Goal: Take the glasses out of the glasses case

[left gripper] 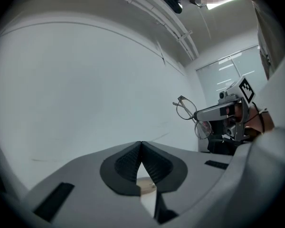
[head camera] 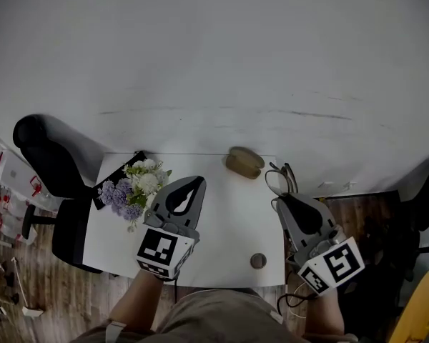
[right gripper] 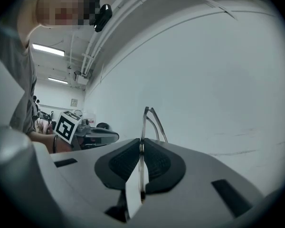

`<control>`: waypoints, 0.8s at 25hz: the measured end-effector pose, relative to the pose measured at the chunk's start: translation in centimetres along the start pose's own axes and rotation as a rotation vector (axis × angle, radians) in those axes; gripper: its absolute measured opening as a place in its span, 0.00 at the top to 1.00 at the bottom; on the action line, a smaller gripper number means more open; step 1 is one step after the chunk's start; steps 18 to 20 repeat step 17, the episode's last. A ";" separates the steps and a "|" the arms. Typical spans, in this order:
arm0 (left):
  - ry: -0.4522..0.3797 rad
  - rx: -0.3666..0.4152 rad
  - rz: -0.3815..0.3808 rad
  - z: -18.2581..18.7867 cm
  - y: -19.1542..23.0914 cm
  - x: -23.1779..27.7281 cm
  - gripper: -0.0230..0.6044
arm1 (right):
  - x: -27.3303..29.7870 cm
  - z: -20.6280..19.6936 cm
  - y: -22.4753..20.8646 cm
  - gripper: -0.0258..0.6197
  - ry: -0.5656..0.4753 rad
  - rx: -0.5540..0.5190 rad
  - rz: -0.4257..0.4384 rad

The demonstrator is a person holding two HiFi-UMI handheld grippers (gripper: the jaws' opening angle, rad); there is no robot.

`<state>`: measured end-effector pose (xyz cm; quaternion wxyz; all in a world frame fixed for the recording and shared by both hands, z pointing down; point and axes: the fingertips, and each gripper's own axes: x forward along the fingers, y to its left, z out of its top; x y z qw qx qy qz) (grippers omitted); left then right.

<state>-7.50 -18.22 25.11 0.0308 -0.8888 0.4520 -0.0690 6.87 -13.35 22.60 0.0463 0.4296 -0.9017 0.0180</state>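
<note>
The thin-rimmed glasses [head camera: 281, 179] hang above the table's right edge, pinched by my right gripper [head camera: 279, 200]. In the right gripper view the jaws are shut on the frame [right gripper: 142, 148], with the rim and temples rising above them. The brown glasses case [head camera: 244, 163] lies closed on the white table [head camera: 222, 241] near its far edge, apart from both grippers. My left gripper [head camera: 200, 180] hovers over the table's middle, shut with nothing in it [left gripper: 141, 144]. The left gripper view shows the glasses [left gripper: 192, 113] held up by the right gripper [left gripper: 199, 114] against the wall.
A bunch of purple and white flowers [head camera: 136, 188] lies at the table's left, over a black flat object [head camera: 114, 181]. A small round knob [head camera: 258, 261] sits near the front edge. A black chair [head camera: 50, 166] stands left of the table. A white wall rises behind.
</note>
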 end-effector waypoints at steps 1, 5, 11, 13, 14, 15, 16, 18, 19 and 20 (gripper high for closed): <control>0.005 -0.011 0.000 -0.2 -0.1 -0.2 0.94 | 0.1 -0.2 0.2 0.88 0.010 -0.013 0.011; 0.017 0.019 -0.008 -0.3 -0.9 -0.3 0.94 | 0.2 -0.6 0.3 0.88 0.035 -0.044 0.033; 0.011 0.042 0.007 0.1 -0.1 -0.6 0.94 | 0.5 -0.8 0.5 0.88 0.038 -0.044 0.041; 0.016 0.039 0.008 -0.1 0.0 -0.6 0.94 | 0.6 -0.9 0.6 0.88 0.043 -0.044 0.045; 0.018 0.035 0.008 -0.2 0.0 -0.6 0.94 | 0.7 -0.9 0.7 0.88 0.046 -0.044 0.048; 0.021 0.032 0.007 -0.3 0.0 -0.6 0.94 | 0.7 -1.0 0.7 0.88 0.048 -0.043 0.050; 0.023 0.029 0.006 -0.4 0.0 -0.6 0.94 | 0.7 -1.0 0.8 0.88 0.049 -0.043 0.052; 0.025 0.026 0.005 -0.4 0.0 -0.6 0.94 | 0.7 -1.0 0.8 0.88 0.051 -0.043 0.053; 0.025 0.026 0.005 -0.4 0.0 -0.6 0.94 | 0.7 -1.0 0.8 0.88 0.051 -0.043 0.053; 0.025 0.026 0.005 -0.4 0.0 -0.6 0.94 | 0.7 -1.0 0.8 0.88 0.051 -0.043 0.053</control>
